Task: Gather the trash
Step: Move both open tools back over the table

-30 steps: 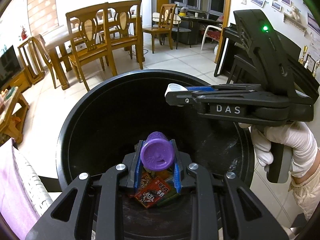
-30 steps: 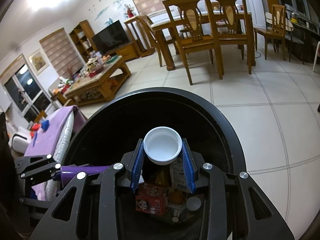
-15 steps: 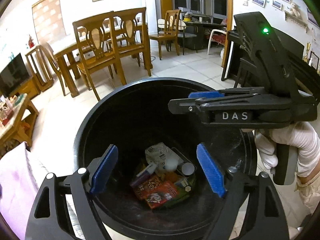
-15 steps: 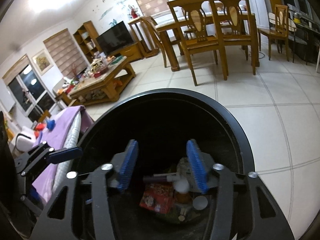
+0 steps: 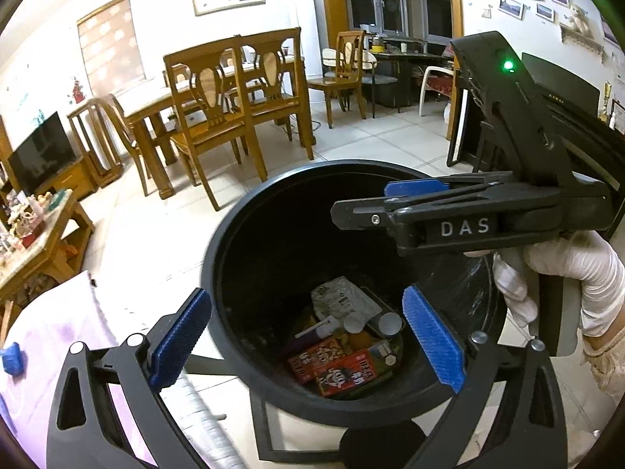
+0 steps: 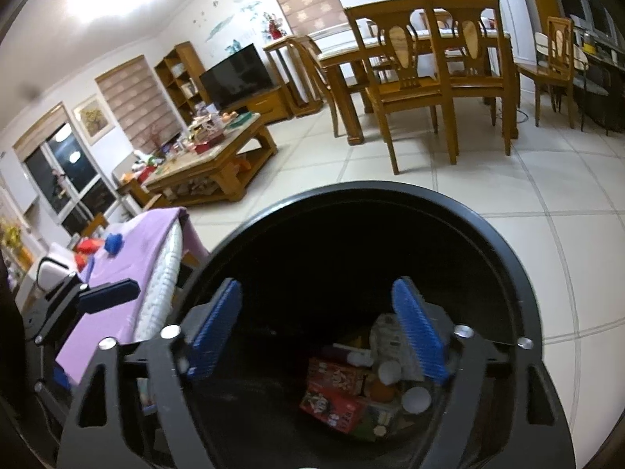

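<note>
A black round trash bin (image 5: 218, 258) stands on the tiled floor; it also shows in the right wrist view (image 6: 504, 246). Inside lie red snack boxes (image 5: 343, 375), a purple tube (image 5: 312, 332), white caps (image 5: 390, 322) and a crumpled wrapper (image 5: 341, 301). The same boxes (image 6: 332, 394) and caps (image 6: 416, 398) show in the right wrist view. My left gripper (image 5: 308, 340) is open and empty above the bin. My right gripper (image 6: 318, 332) is open and empty over the bin; it shows from the side in the left wrist view (image 5: 390, 203).
A purple cloth (image 6: 129, 258) covers furniture left of the bin. A wooden coffee table (image 6: 211, 156) with clutter stands further left. A dining table with chairs (image 5: 234, 117) is behind the bin. A dark piano (image 5: 566, 117) is at the right.
Both grippers opened and dropped their loads into the bin: the left let go of the purple tube, the right let go of the white cap. Both have since pulled back a little.
</note>
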`<action>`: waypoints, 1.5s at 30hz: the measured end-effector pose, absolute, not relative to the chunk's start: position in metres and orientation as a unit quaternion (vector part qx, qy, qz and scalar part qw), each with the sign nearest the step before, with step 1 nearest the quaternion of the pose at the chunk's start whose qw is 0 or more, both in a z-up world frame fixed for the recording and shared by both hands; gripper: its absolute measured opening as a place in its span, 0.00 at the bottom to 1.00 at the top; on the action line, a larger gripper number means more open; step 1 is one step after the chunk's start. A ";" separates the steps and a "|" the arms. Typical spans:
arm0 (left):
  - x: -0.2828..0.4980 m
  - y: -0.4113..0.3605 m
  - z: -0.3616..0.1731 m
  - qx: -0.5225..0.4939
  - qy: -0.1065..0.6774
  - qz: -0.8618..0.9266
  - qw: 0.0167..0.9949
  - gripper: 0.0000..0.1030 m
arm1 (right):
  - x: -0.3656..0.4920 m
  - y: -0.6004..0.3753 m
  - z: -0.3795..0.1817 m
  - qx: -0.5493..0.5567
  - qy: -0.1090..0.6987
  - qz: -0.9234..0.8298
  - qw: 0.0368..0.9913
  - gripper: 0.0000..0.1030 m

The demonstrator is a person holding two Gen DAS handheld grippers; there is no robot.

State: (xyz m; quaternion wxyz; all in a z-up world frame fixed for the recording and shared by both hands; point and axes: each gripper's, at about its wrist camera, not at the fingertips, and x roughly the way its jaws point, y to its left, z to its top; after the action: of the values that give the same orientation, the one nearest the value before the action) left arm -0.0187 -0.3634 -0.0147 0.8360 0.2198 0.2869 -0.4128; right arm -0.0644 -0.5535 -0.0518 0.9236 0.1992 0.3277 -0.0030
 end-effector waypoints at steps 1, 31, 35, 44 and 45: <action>-0.019 -0.359 -0.013 0.219 0.286 -0.410 0.838 0.95 | -0.063 -0.552 -0.050 0.200 0.328 -0.003 0.923 0.86; 0.088 -0.086 0.001 0.094 0.325 -0.210 0.917 0.95 | 0.084 -0.293 -0.004 0.083 0.357 0.141 0.920 0.95; 0.106 -0.042 -0.002 0.080 0.335 -0.169 0.923 0.95 | 0.110 -0.249 -0.004 0.059 0.363 0.161 0.916 0.95; 0.152 0.024 -0.019 0.052 0.373 -0.104 0.920 0.95 | 0.172 -0.148 -0.012 -0.016 0.376 0.199 0.905 0.93; 0.156 0.027 -0.020 0.051 0.377 -0.101 0.919 0.95 | 0.178 -0.141 -0.013 -0.024 0.376 0.202 0.904 0.92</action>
State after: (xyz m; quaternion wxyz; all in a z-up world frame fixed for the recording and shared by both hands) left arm 0.1555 0.0274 -0.0205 0.9191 0.0510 0.3773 -0.1013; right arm 0.1778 -0.1412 -0.0128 0.9040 -0.0238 0.3759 0.2025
